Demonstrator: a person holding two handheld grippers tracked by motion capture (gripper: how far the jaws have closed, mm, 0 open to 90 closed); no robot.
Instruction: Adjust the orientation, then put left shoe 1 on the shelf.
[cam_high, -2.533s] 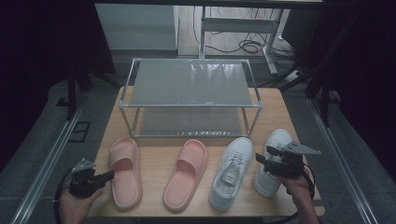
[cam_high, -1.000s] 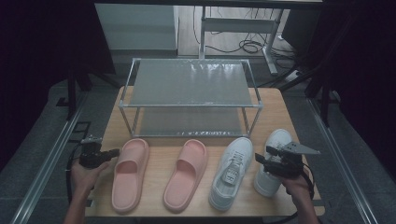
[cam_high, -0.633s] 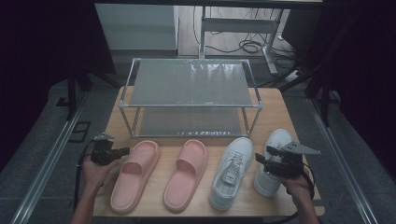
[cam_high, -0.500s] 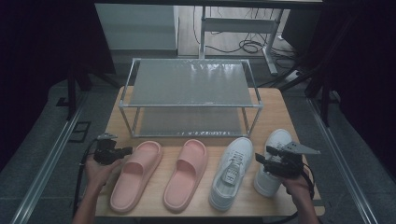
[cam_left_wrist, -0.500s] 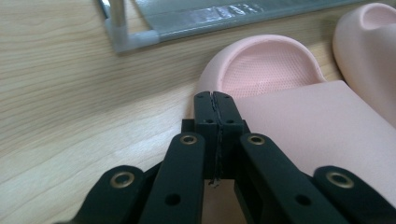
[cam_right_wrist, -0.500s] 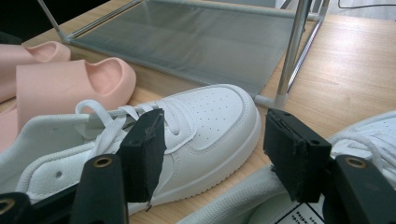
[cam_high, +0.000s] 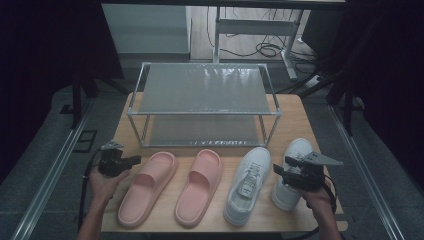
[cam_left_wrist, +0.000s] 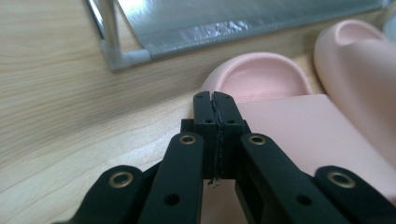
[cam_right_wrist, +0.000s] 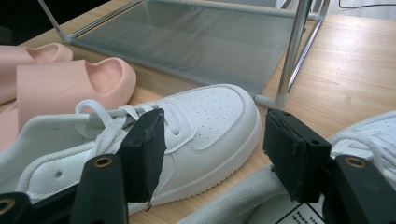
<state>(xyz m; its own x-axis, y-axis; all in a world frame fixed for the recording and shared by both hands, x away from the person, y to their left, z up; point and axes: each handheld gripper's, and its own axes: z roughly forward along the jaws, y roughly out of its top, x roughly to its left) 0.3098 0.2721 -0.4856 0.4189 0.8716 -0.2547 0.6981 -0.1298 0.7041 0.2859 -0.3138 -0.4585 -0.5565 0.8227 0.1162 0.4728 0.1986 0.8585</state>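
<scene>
My left gripper (cam_high: 135, 160) is shut with nothing in it, its closed tips (cam_left_wrist: 215, 100) against the left edge of the toe of the left pink slipper (cam_high: 147, 187) (cam_left_wrist: 261, 79). That slipper lies slanted, toe toward the right pink slipper (cam_high: 200, 185) (cam_left_wrist: 362, 70). My right gripper (cam_high: 278, 170) (cam_right_wrist: 217, 151) hovers open between two white sneakers. Its pads (cam_right_wrist: 144, 149) frame the toe of the left sneaker (cam_high: 248, 182) (cam_right_wrist: 210, 121) without touching it. The right sneaker (cam_high: 292, 165) (cam_right_wrist: 373, 133) lies under that hand.
A two-shelf metal rack (cam_high: 205, 102) (cam_right_wrist: 196, 42) (cam_left_wrist: 126, 56) stands behind the row of shoes on the wooden table (cam_high: 300, 120). Dark floor and cables lie beyond the table's far edge.
My left gripper has moved forward and to the right along the table's left side. The left pink slipper has swung from straight to slanted, its toe now nearer the other slipper. The right gripper has stayed put.
</scene>
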